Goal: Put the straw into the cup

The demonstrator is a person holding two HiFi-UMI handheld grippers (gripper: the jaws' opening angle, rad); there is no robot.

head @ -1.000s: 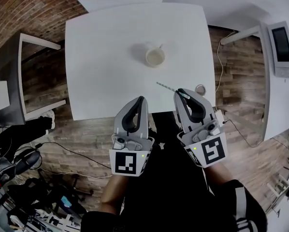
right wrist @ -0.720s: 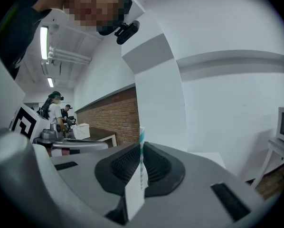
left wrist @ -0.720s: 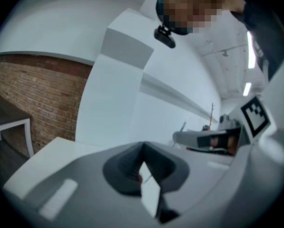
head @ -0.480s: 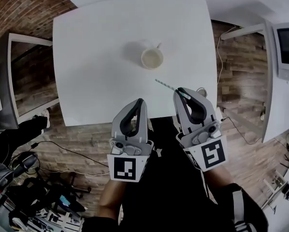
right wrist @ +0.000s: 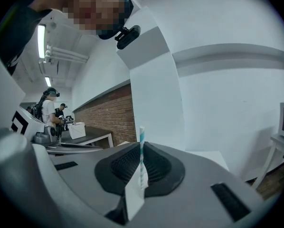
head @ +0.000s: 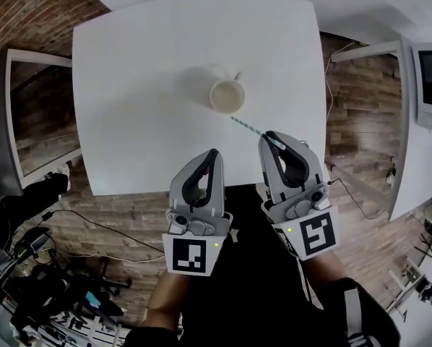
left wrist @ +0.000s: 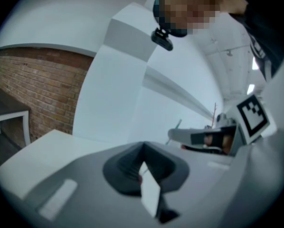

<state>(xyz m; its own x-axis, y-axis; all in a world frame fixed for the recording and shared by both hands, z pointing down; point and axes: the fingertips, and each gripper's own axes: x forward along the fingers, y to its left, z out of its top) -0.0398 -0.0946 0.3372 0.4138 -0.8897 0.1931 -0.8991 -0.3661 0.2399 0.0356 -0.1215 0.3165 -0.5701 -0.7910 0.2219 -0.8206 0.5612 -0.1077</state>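
A white cup (head: 227, 96) with a handle stands on the white table (head: 129, 85), past its middle. My right gripper (head: 272, 139) is shut on a teal-and-white striped straw (head: 248, 127). The straw slants up and left, and its free tip ends just short of the cup's near side. In the right gripper view the straw (right wrist: 142, 151) stands upright between the closed pads. My left gripper (head: 211, 155) hovers at the table's near edge, shut and empty; it sits left of the right one. The left gripper view shows the right gripper (left wrist: 203, 137) side-on with the straw's tip (left wrist: 178, 124).
A dark side table with a white frame (head: 28, 114) stands left of the table. A white unit with a screen (head: 431, 74) is at the far right. Cables (head: 93, 223) lie on the wooden floor. People (right wrist: 49, 109) stand far off by a brick wall (right wrist: 111, 115).
Both grippers have edged forward toward the table. The straw's tip now lies closer to the cup than a second ago. Both grips are unchanged.
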